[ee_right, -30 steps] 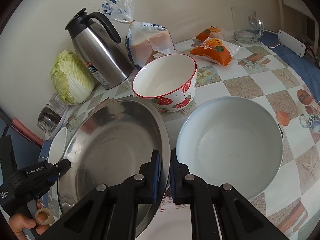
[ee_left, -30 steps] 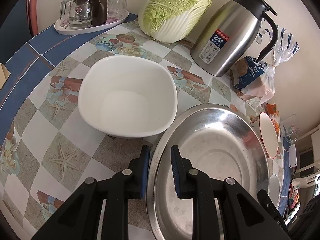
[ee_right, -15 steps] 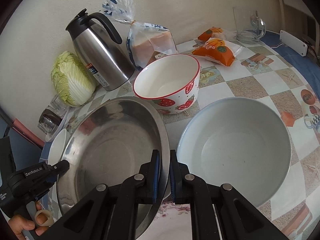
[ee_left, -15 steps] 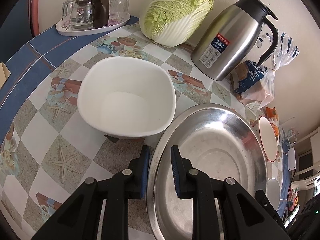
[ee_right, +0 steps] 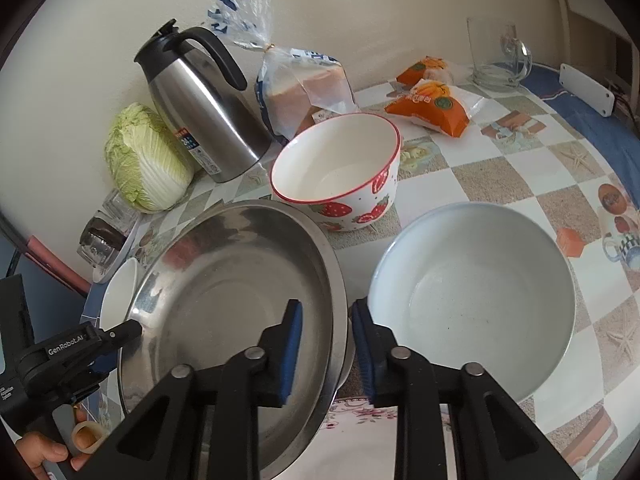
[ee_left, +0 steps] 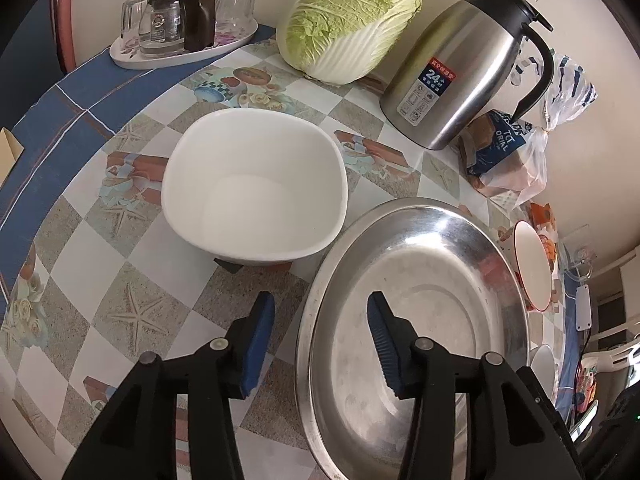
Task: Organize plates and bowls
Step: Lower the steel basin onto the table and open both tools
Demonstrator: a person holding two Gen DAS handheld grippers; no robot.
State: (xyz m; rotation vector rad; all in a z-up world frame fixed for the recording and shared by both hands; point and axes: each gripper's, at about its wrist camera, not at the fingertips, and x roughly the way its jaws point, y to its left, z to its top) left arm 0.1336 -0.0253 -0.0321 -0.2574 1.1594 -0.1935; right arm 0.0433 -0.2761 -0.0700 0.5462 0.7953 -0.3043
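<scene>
A wide steel basin (ee_left: pixel 416 320) rests on the checked tablecloth, its rim running between the jaws of both grippers. My left gripper (ee_left: pixel 322 340) straddles the basin's left rim; its jaws are opening and the blue pads stand clear of the metal. My right gripper (ee_right: pixel 328 340) straddles the opposite rim of the basin (ee_right: pixel 232 300), also opening, pads off it. One of the left gripper's fingers (ee_right: pixel 124 330) shows at the far rim. A white square bowl (ee_left: pixel 256 188) sits left of the basin. A strawberry-patterned bowl (ee_right: pixel 340 176) and a pale round bowl (ee_right: pixel 472 292) sit to its right.
Along the wall stand a steel thermos jug (ee_left: pixel 460 80), a cabbage (ee_left: pixel 352 20), a tray of glasses (ee_left: pixel 184 36), a bread bag (ee_right: pixel 300 84), orange snack packs (ee_right: pixel 432 108) and a glass mug (ee_right: pixel 496 56). A hand (ee_right: pixel 40 452) holds the left gripper's handle.
Both grippers were shut on the basin's rim; now their jaws have spread apart and let go of it. Neither hand has moved, and the bowls stay where they were.
</scene>
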